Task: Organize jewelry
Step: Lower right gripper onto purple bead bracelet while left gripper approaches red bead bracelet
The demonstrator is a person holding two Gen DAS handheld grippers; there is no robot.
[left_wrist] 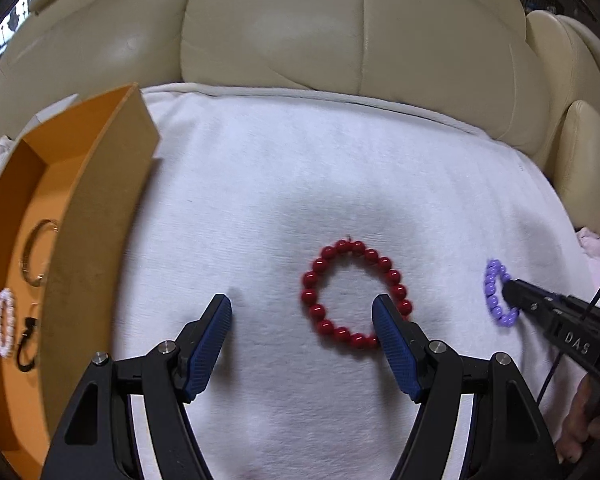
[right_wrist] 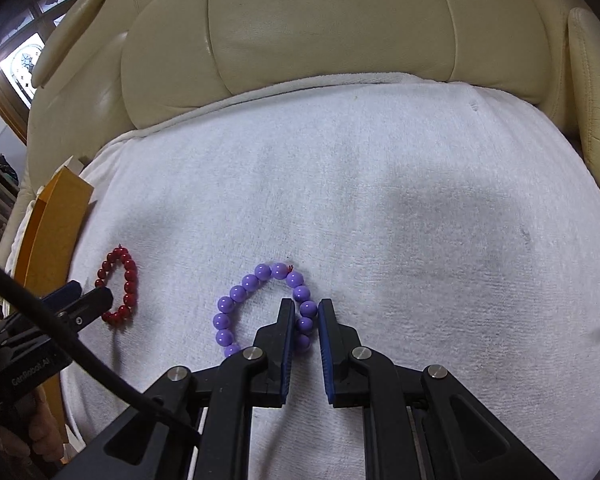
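A red bead bracelet (left_wrist: 356,294) lies flat on the white towel (left_wrist: 300,180). My left gripper (left_wrist: 302,308) is open; its right finger sits inside the ring, its left finger on the towel to the left. A purple bead bracelet (right_wrist: 260,308) lies further right. My right gripper (right_wrist: 306,306) has its jaws narrowly apart around the right side of the purple ring; the beads sit between the pads. It shows in the left wrist view (left_wrist: 512,292) at the purple bracelet (left_wrist: 496,296). The red bracelet (right_wrist: 120,288) and left gripper (right_wrist: 88,300) show at the left of the right wrist view.
An orange cardboard box (left_wrist: 100,208) stands at the towel's left edge and holds a pearl bracelet (left_wrist: 5,322), a metal bangle (left_wrist: 38,252) and a small black piece (left_wrist: 26,344). A cream leather sofa back (left_wrist: 340,28) rises behind. The box also shows in the right wrist view (right_wrist: 56,236).
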